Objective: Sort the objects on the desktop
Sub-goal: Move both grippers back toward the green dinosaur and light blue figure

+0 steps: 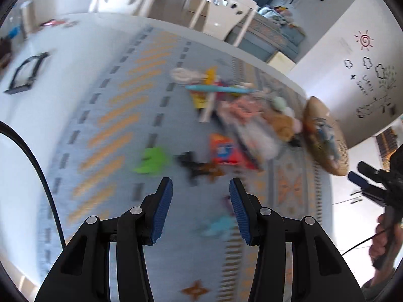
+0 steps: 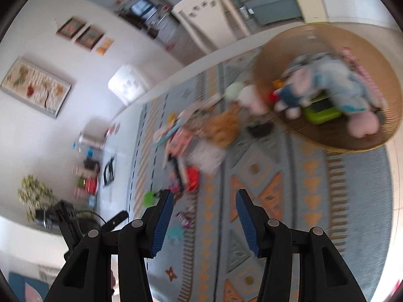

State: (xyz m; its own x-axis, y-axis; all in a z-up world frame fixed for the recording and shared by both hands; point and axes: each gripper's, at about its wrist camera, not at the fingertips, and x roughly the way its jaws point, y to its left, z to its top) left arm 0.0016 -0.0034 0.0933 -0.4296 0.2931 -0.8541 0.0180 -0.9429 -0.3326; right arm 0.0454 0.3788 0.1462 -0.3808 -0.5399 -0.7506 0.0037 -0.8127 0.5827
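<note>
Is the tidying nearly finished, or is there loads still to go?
Partly done: the woven basket already holds plush toys and a green item. Nothing is in hand: the left gripper and right gripper are both open and empty. A blurred pile of toys and a green toy remain on the rug.

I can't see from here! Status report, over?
Left hand-held gripper open, empty. Right hand-held gripper open, empty. Toys still piled on rug; basket partly filled. Nothing blocking.
</note>
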